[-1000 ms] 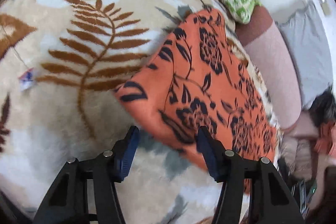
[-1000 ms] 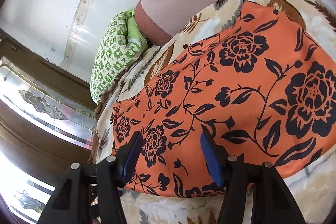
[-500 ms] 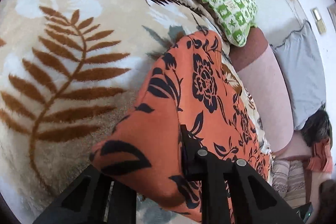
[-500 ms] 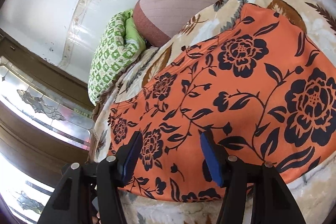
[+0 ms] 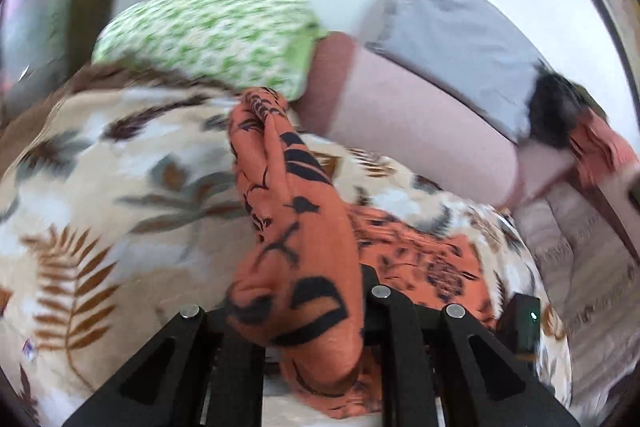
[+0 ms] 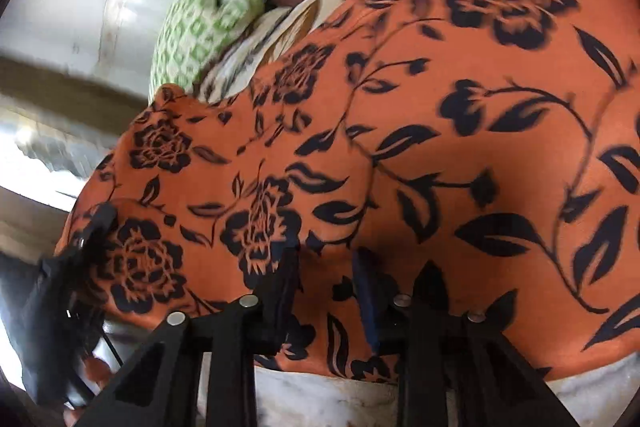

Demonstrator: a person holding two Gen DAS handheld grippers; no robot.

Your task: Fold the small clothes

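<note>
**Lifting one corner, first fold barely begun**

Gathering a bunch of the orange cloth [image 5: 304, 227], the left gripper [image 5: 296, 311] has its jaws clamped shut on it. The right gripper [image 6: 326, 291] has jaws just narrowed, cloth between them; grip uncertain. Most cloth lies flat ahead on the blanket [image 5: 100, 195]. All folds remain.
</note>
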